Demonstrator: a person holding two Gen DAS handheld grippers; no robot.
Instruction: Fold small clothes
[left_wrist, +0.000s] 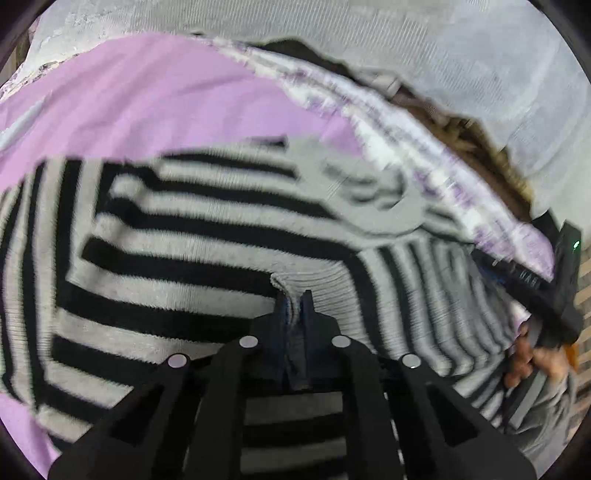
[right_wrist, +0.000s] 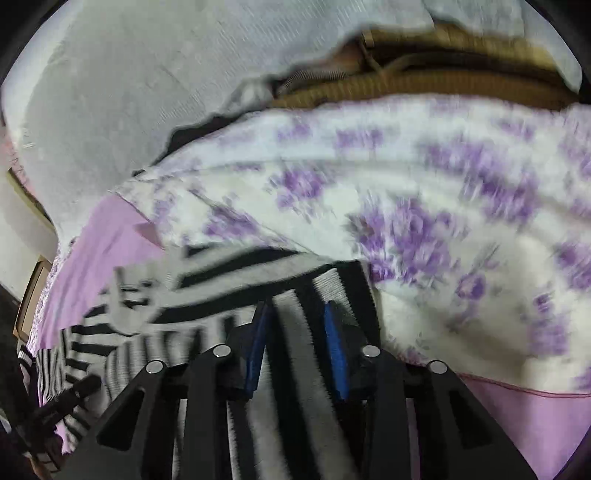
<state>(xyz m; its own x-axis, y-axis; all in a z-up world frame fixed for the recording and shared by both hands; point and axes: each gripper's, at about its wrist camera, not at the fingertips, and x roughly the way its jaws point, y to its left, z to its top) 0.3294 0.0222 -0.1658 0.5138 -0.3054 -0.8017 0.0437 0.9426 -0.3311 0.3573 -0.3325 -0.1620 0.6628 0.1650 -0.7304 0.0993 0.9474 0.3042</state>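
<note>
A grey-and-black striped knit sweater (left_wrist: 177, 236) lies spread on a lilac sheet (left_wrist: 147, 103). My left gripper (left_wrist: 294, 300) is shut on a ribbed grey edge of the sweater, and a small pleat of fabric stands up between its fingertips. In the right wrist view the same sweater (right_wrist: 207, 280) runs up between the blue pads (right_wrist: 338, 350) of my right gripper (right_wrist: 295, 325), which is shut on a striped fold. The right gripper's black body (left_wrist: 554, 288) and the hand (left_wrist: 532, 362) that holds it show at the right edge of the left wrist view.
A white cloth with purple flowers (right_wrist: 406, 192) lies bunched just beyond the sweater. Behind it are a brown knit garment (right_wrist: 424, 85) and a pale grey blanket (right_wrist: 129, 92). A wooden frame (right_wrist: 31, 295) stands at the far left.
</note>
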